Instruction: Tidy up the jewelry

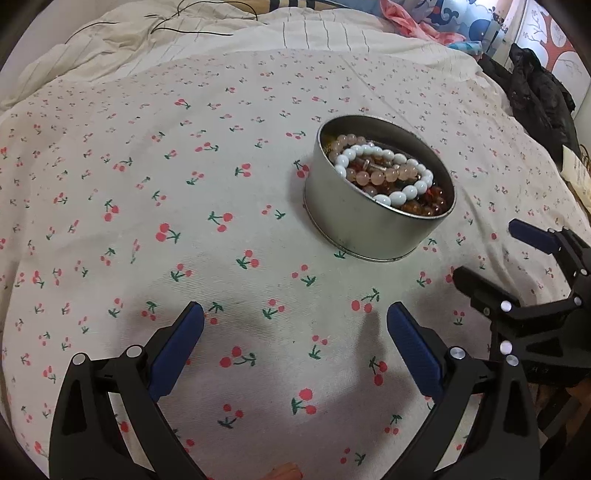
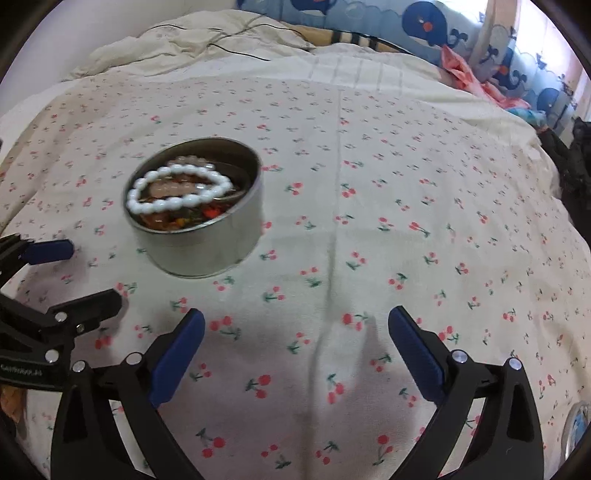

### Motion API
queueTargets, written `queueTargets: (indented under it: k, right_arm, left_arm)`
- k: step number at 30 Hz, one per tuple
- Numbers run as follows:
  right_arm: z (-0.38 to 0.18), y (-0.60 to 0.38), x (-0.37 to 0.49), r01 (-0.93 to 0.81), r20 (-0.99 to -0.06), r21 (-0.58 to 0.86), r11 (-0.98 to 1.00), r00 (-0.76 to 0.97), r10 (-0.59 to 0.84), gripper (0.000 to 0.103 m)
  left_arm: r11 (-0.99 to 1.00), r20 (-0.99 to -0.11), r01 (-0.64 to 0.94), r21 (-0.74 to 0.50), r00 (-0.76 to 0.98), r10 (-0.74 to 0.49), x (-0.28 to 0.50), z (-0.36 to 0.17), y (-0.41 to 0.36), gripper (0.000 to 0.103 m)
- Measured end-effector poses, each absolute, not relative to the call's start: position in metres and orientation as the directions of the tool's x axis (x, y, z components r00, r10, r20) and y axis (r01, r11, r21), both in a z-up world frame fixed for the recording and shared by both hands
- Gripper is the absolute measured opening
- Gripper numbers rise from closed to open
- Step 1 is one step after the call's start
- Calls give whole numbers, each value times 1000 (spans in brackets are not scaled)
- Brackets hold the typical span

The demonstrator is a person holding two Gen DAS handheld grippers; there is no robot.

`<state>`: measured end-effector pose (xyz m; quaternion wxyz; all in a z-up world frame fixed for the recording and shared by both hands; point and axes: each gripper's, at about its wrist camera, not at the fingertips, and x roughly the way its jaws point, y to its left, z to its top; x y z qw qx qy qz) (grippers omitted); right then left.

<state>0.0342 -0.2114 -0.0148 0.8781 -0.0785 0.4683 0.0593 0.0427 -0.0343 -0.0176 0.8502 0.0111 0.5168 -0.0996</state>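
Observation:
A round silver tin [image 1: 362, 225] stands on the cherry-print cloth [image 1: 207, 236] and holds several bead bracelets: a white one [image 1: 409, 191] on top, a pink one [image 1: 384, 176] and amber beads beneath. My left gripper [image 1: 295, 314] is open and empty, low over the cloth, nearer than the tin. My right gripper [image 1: 485, 250] comes in from the right, beside the tin and apart from it. In the right wrist view the tin [image 2: 207, 251] sits up and to the left with the white bracelet [image 2: 177, 202] showing, the right gripper [image 2: 295, 317] is open and empty, and the left gripper [image 2: 94, 272] is at the left edge.
The cloth covers a bed. A cream quilt [image 1: 110, 55] with thin black cables [image 1: 166, 22] lies at the back. A black garment [image 1: 535, 99] sits at the right edge. Blue whale-print bedding [image 2: 436, 26] and a pink cloth [image 2: 465, 74] are at the far right.

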Motion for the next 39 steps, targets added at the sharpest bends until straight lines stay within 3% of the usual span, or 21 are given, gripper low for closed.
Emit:
queueTargets:
  k: [12, 29, 39]
  right_arm:
    - [-31, -218, 43, -155, -845, -70, 985, 534, 24, 95]
    - [-36, -214, 47, -139, -852, -94, 986, 524, -8, 96]
    - [-37, -208, 50, -151, -849, -129, 980, 527, -31, 96]
  left_arm:
    - [985, -879, 172, -31, 465, -109, 45, -24, -42, 95]
    - [990, -870, 107, -96, 473, -136, 62, -29, -38, 96]
    - [994, -875, 100, -54, 474, -95, 67, -31, -45, 96]
